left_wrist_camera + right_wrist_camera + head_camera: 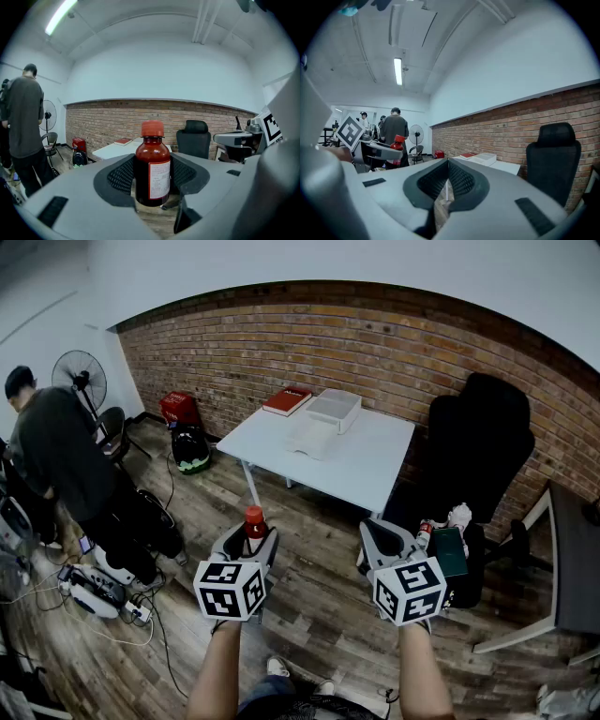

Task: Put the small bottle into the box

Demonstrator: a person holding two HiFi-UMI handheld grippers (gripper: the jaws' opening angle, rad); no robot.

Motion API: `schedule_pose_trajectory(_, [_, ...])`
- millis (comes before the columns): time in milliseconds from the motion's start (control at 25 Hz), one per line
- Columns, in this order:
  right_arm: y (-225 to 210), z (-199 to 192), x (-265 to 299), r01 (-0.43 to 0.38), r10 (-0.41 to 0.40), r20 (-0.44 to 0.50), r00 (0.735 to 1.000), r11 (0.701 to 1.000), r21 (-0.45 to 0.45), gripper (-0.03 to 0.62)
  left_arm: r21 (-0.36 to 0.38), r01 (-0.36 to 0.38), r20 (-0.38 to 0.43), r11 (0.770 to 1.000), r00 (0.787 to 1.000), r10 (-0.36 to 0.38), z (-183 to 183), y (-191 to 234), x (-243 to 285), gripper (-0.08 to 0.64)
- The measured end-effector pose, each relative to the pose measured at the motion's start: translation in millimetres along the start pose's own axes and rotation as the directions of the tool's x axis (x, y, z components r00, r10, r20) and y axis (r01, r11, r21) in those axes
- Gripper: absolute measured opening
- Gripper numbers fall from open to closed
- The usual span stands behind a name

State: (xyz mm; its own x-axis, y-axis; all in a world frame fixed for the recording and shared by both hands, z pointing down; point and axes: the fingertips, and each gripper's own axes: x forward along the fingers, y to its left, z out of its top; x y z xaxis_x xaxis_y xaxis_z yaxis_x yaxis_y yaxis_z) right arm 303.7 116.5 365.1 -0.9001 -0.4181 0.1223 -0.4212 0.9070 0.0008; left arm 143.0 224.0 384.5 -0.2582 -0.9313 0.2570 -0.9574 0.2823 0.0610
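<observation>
A small brown bottle (254, 519) with a red cap stands upright between the jaws of my left gripper (251, 542), which is shut on it. In the left gripper view the bottle (153, 168) fills the middle, and both pads (123, 176) press its sides. My right gripper (394, 540) is held level beside it, shut, with nothing between its jaws; in its own view the pads (459, 180) meet. The clear box (335, 409) sits at the far side of the white table (375, 465), well ahead of both grippers. A white flat piece (312, 439) lies in front of the box.
A red book (287, 400) lies on the table left of the box. A black office chair (478, 446) stands right of the table, and a grey desk (572, 559) at far right. A person (56, 456), a fan (80, 376), bags (183, 427) and floor cables are at left.
</observation>
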Motion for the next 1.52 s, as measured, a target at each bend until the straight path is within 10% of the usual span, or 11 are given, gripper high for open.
schedule_pose_trajectory(1520, [-1.6, 18.4, 226.3, 0.125, -0.129, -0.090, 0.988, 0.991, -0.054, 0.020, -0.029, 0.164, -0.021, 0.986, 0.986, -0.164, 37.0, 165.2, 175.3, 0.236])
